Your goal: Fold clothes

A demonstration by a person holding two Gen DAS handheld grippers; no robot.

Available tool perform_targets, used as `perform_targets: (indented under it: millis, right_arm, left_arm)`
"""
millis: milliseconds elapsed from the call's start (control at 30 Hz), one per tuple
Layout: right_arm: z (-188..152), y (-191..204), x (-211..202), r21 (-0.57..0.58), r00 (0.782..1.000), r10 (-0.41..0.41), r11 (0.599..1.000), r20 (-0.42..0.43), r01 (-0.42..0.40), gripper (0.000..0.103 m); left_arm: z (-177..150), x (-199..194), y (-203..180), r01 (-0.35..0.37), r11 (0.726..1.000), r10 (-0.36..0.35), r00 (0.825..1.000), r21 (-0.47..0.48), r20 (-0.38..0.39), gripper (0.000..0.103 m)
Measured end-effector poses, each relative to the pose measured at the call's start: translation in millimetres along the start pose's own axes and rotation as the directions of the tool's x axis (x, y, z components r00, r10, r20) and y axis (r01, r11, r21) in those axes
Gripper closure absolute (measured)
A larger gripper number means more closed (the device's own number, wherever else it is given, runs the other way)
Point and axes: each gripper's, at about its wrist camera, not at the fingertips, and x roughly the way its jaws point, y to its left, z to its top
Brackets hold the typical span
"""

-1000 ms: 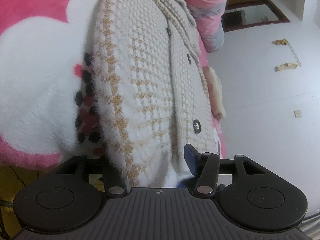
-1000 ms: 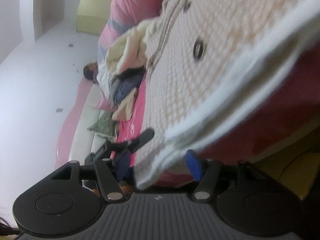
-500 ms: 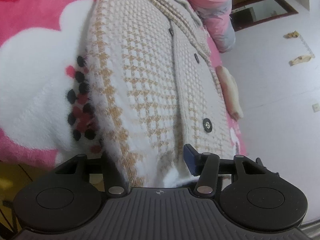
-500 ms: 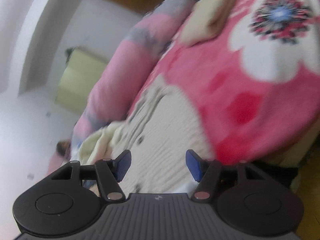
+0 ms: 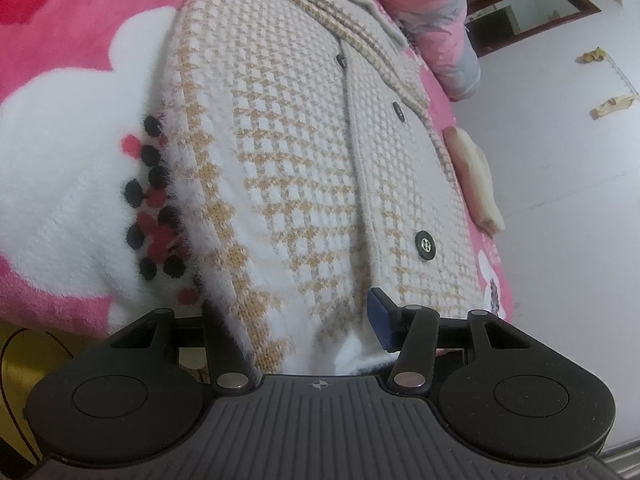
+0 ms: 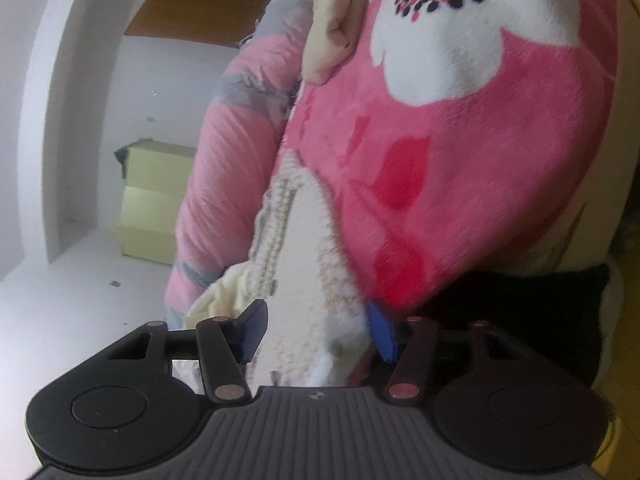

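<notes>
on the pink blanket (image 5: 60,40) your cardigan (image 5: 288,152) lies unfolded; left gripper (image 5: 296,332) half-open straddling its hem, grip unclear; right gripper (image 6: 316,332) closing around fabric.

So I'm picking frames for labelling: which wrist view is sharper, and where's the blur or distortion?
Left wrist view: sharp, the cardigan knit and buttons crisp, even light, fisheye bending at the edges. Right wrist view: motion-smeared, the cardigan's weave and the pink blanket soft; the right gripper body stays crisp, its jaws closing around fabric.
</notes>
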Motion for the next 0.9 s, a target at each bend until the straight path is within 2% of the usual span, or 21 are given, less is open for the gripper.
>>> perform_targets:
  millis: [133,467,633,700,800,900]
  right_arm:
    - [-3,3,8,0.028,0.999,0.033,0.999,-0.014,-0.033,0.046]
    - [-11,14,19,0.017,0.999,-0.035,0.999,-0.025,0.036,0.047]
    - [-12,23,24,0.017,0.999,-0.029,0.999,-0.015,0.029,0.048]
    - [-13,29,30,0.001,0.998,-0.053,0.999,-0.021,0.053,0.048]
    - [-16,42,40,-0.055,0.99,-0.138,0.989,-0.041,0.136,0.049]
    - [-18,53,43,-0.095,0.977,-0.211,0.974,-0.027,0.207,0.052]
  left_arm:
    - [0,0,2,0.013,1.0,-0.013,1.0,-0.008,-0.001,0.051]
    - [-2,0,9,0.046,0.999,-0.047,0.999,-0.017,-0.004,0.051]
    - [-2,0,12,0.066,0.998,-0.066,0.998,-0.016,-0.008,0.051]
    - [-2,-1,15,0.076,0.997,-0.076,0.997,-0.02,-0.01,0.051]
    - [-2,-1,18,0.095,0.995,-0.096,0.995,-0.03,-0.014,0.051]
    - [-3,-2,21,0.111,0.993,-0.111,0.994,-0.03,-0.019,0.051]
